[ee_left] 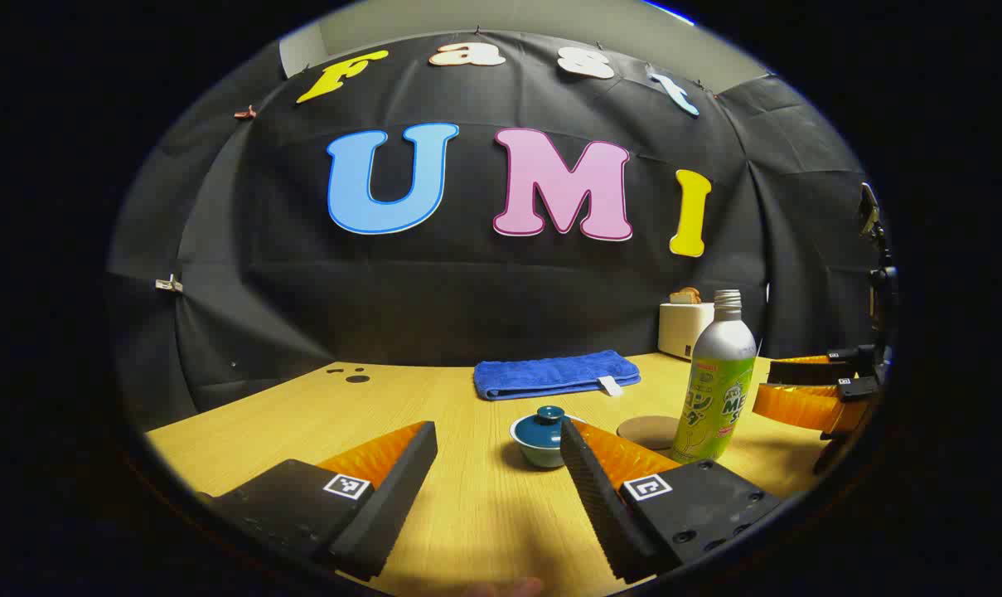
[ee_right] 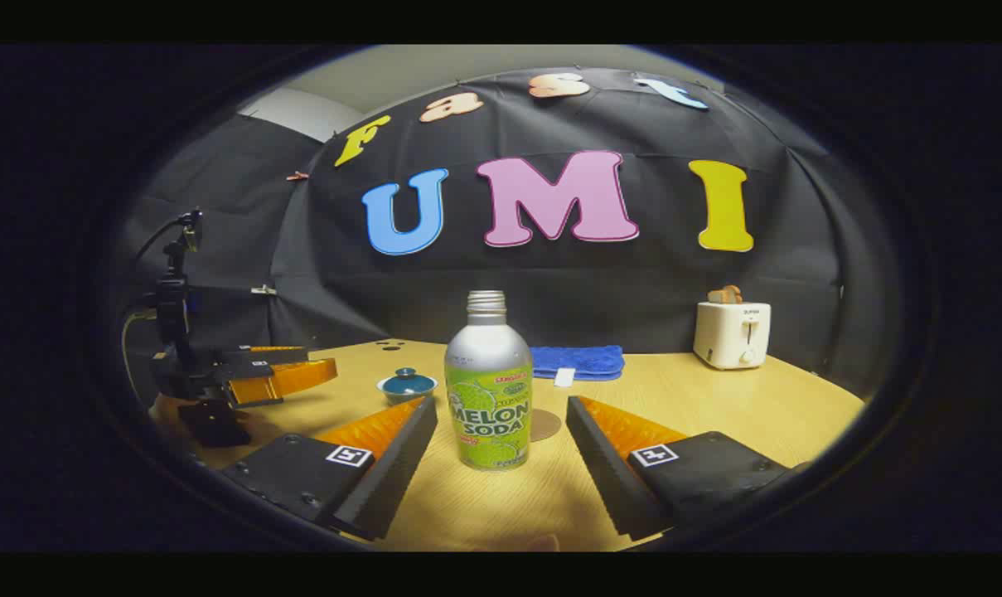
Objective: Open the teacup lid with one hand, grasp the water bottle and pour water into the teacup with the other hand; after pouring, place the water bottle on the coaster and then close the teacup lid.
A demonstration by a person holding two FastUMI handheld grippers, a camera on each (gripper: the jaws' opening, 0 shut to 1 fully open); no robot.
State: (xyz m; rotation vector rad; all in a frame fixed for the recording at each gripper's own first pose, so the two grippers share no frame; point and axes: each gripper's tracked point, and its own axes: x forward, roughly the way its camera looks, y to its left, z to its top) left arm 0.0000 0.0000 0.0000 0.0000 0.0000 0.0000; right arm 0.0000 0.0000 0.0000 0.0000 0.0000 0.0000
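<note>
In the left gripper view, we saw our left gripper [ee_left: 501, 456] over the table [ee_left: 467, 514] with its jaws wide apart and nothing between them. The teacup [ee_left: 540, 444], lid [ee_left: 549, 419] on, stood just past the tip of the finger at five o'clock, whose tip hid part of the cup. The coaster [ee_left: 646, 431] lay bare at about four o'clock from the cup, and the bottle [ee_left: 714, 385] stood upright just beside the coaster, uncapped. A folded towel [ee_left: 554, 373] lay at twelve o'clock behind the cup, and a toaster [ee_left: 683, 327] sat at the back, at about two o'clock. The right gripper [ee_left: 807, 390] showed at three o'clock, beyond the bottle.

In the right gripper view, our right gripper [ee_right: 501, 439] was also spread open, the bottle [ee_right: 488, 390] standing upright in the gap between its fingers; we could see neither finger touching it. The coaster [ee_right: 546, 424] peeked out behind the bottle's base. The teacup [ee_right: 406, 385] sat at ten o'clock, the left gripper [ee_right: 289, 373] near it at nine, the towel [ee_right: 579, 362] behind the bottle, and the toaster [ee_right: 733, 333] at two o'clock.
</note>
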